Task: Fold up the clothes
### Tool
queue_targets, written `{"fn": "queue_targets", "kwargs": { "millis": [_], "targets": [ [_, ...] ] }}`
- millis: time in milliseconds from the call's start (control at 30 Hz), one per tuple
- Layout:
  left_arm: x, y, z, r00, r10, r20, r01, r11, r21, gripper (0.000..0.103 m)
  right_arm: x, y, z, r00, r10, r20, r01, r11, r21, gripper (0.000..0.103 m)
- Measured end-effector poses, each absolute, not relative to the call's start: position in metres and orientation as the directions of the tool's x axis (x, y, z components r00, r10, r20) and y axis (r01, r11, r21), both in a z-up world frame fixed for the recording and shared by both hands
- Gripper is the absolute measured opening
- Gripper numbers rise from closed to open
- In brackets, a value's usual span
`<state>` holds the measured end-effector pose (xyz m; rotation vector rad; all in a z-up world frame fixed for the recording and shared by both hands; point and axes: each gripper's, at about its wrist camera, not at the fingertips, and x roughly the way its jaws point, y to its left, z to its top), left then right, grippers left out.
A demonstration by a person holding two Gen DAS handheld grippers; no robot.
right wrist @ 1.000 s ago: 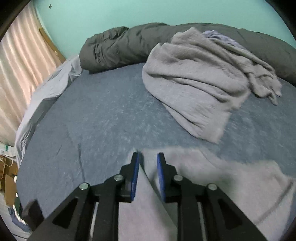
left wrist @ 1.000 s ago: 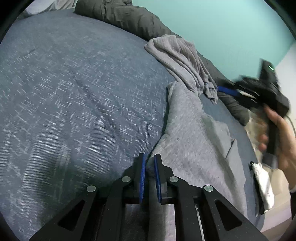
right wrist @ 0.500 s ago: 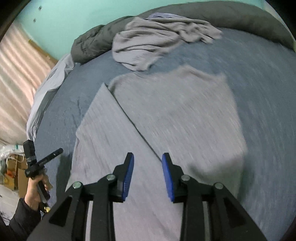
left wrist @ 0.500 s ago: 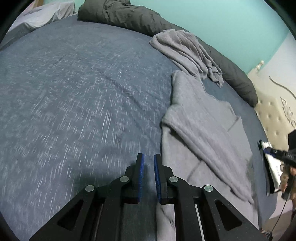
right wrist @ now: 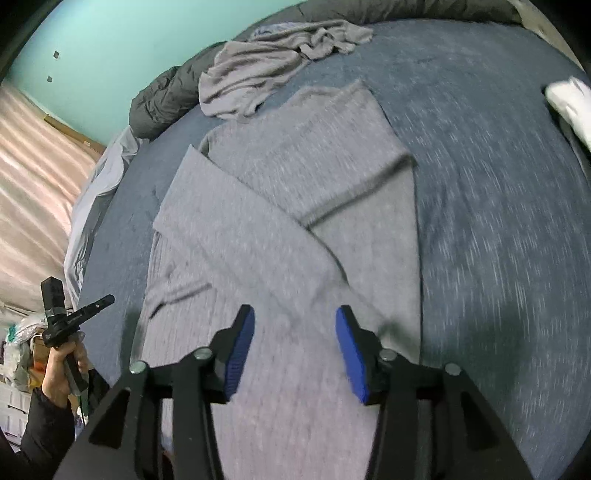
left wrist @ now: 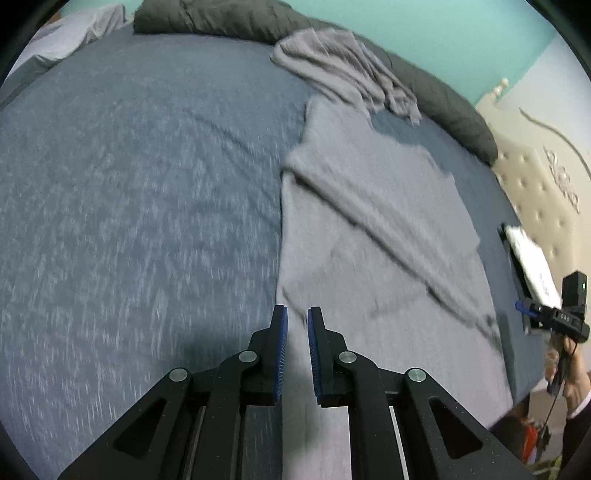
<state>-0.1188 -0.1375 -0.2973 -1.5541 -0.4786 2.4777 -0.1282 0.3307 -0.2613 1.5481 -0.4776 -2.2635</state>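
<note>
Grey knit fills the left wrist view: the grey garment (left wrist: pixel 373 229) lies spread on the blue bedspread (left wrist: pixel 140 192), its long axis running from near the camera away toward the far right, a sleeve folded diagonally across the body. The left gripper (left wrist: pixel 296 325) hangs low over the garment's near left edge, its blue pads (left wrist: pixel 281 347) only a narrow gap apart, and nothing visibly between them. Beyond the garment's far end sits a second, crumpled grey cloth (left wrist: pixel 347 70), resting against a dark duvet (left wrist: pixel 236 18) bunched along the teal wall. Far right, the right gripper (left wrist: pixel 554 317) is raised off the bed's edge, gripped from below by a hand (left wrist: pixel 570 376); from here I cannot tell how wide its jaws stand.

Over to the right wrist view: the right gripper (right wrist: pixel 295 332) hovers above the garment (right wrist: pixel 295 192), jaws spread wide, holding nothing. The garment stretches away from the camera toward the far wall, one sleeve folded in a slant over the chest. The crumpled cloth (right wrist: pixel 266 74) lies past its far end, the duvet (right wrist: pixel 162 99) just behind it. Bottom left, the other hand (right wrist: pixel 61 373), in a dark sleeve, holds the left gripper (right wrist: pixel 99 302) upright beside the bed, its fingers pointing toward the garment.
</note>
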Motion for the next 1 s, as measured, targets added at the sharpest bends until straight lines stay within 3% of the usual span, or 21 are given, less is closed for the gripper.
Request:
{"fn": "queue_targets", "kwargs": {
  "millis": [267,533,1000],
  "targets": [
    [-0.074,-0.122,-0.326,-0.283,0.329,-0.901,-0.031,-0.942,-0.334,0.03,-0.08,0.353,-0.287,-0.235,-0.435,-0.869,0.021,-0.897,0.442,0.051],
    [-0.041,-0.123,-0.335,-0.219,0.357,-0.908,-0.016,-0.932,-0.363,0.038,-0.034,0.371,-0.3,-0.153,-0.411,-0.899,-0.011,-0.909,0.418,0.052],
    [-0.01,-0.113,-0.353,-0.121,0.386,-0.915,-0.03,-0.923,-0.385,0.039,0.009,0.38,-0.325,-0.071,-0.464,-0.883,-0.063,-0.881,0.468,0.052]
  ]
}}
